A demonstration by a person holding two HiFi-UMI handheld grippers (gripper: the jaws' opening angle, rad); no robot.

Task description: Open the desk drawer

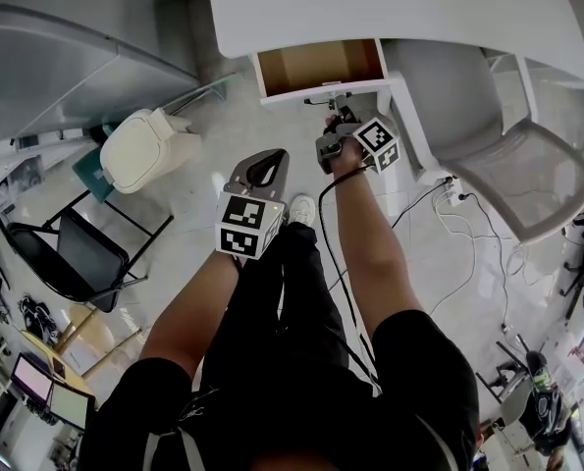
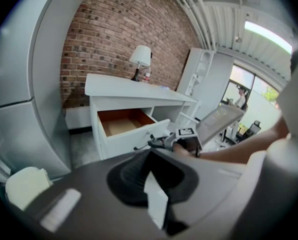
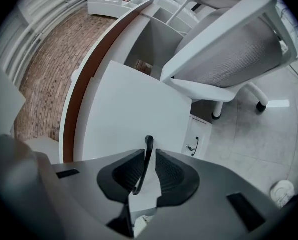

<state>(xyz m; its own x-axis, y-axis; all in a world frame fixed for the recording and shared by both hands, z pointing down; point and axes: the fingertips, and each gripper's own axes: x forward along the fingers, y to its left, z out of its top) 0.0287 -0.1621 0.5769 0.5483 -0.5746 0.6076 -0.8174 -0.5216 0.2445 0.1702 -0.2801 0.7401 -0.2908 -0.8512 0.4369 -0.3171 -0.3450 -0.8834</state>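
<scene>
Head view, top middle: the drawer (image 1: 321, 67) stands open and shows its brown bottom. Left gripper view, low middle: my left claw (image 2: 151, 179) is pressed together. Right gripper view, low middle: my right claw (image 3: 147, 176) pinches the drawer's black handle (image 3: 148, 149).

A: Handle (image 3: 148, 151) between the right gripper (image 3: 147, 179) pads (image 3: 122, 176)?
B: Thin dark bar, looks like metal, slight sheen. Pads black, ribbed, rubbery. Shell matt grey plastic.
A: Drawer (image 3: 133, 114) past the fingertips?
B: Front smooth white, satin. Inside brown, wood-like, matt.
A: Right of the fingers?
B: Chair (image 3: 239, 59): grey mesh cloth, smooth white plastic frame. Floor (image 3: 259, 134) pale, polished, reflective.
A: Beyond the left gripper (image 2: 151, 184) fingertips?
B: Brick wall (image 2: 108, 34), rough, red, matt.
</scene>
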